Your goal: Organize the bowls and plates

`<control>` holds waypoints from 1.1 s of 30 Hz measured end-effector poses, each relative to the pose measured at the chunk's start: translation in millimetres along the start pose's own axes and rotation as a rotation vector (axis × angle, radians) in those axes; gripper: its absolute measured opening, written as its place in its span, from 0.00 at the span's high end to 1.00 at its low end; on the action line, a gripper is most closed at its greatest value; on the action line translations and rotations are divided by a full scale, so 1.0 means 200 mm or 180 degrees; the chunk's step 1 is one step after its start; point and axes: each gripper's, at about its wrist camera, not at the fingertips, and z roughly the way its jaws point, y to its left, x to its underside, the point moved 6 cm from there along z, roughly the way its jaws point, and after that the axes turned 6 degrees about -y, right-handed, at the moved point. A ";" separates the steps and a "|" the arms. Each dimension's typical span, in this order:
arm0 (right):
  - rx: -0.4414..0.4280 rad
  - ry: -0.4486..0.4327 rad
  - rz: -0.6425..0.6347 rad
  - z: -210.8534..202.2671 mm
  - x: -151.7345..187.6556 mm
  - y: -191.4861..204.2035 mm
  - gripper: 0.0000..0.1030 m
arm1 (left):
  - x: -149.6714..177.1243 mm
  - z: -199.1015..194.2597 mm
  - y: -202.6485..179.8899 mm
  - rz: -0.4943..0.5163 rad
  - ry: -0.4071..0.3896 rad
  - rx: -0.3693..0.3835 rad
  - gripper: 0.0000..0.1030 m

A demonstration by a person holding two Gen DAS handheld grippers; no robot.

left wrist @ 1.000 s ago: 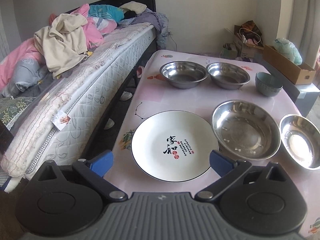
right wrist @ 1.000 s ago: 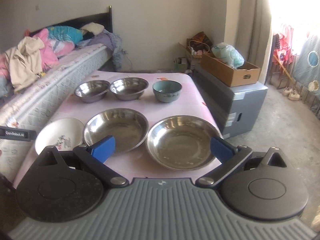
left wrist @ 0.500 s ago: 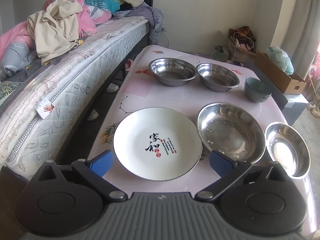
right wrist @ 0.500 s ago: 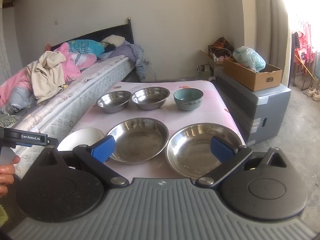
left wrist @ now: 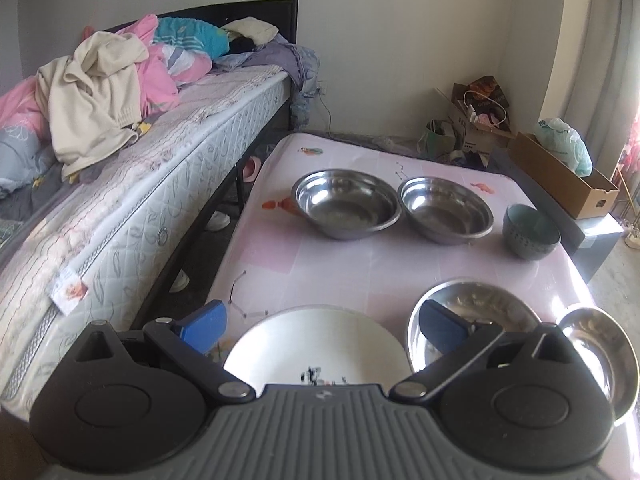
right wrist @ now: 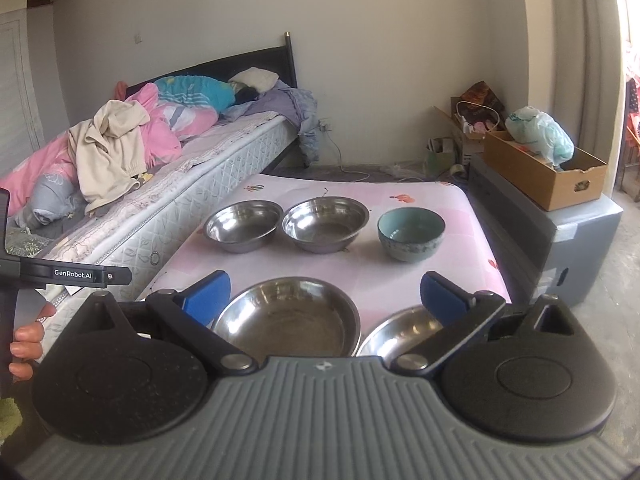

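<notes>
A: Plates and bowls are sitting in two rows on the pink tabletop [left wrist: 328, 264] beside the bed [left wrist: 168, 184], presumably laid out for sorting. The white plate [left wrist: 316, 344] is lying nearest, between the spread fingers of the left tool [left wrist: 322, 322].

B: And the right tool [right wrist: 324, 290]?

A: Also released, gripping nothing, hovering over a wide steel dish [right wrist: 286, 322]. Behind it two steel bowls [right wrist: 240, 224] are gleaming, next to a teal ceramic bowl [right wrist: 410, 234].
</notes>
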 end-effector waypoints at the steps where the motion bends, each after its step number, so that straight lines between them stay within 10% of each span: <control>1: -0.0010 0.0011 -0.0018 0.05 -0.02 0.00 0.01 | -0.02 0.03 0.01 0.0002 -0.0040 0.0002 0.00; 22: -0.0922 0.0285 -0.0533 1.30 -0.63 0.21 0.03 | -0.26 0.65 0.15 -0.0128 -0.0038 -0.0150 0.04; 33: -0.1479 0.0807 -0.0439 2.10 -0.63 0.42 0.30 | -0.31 0.99 0.20 -0.0390 0.0333 -0.0027 0.31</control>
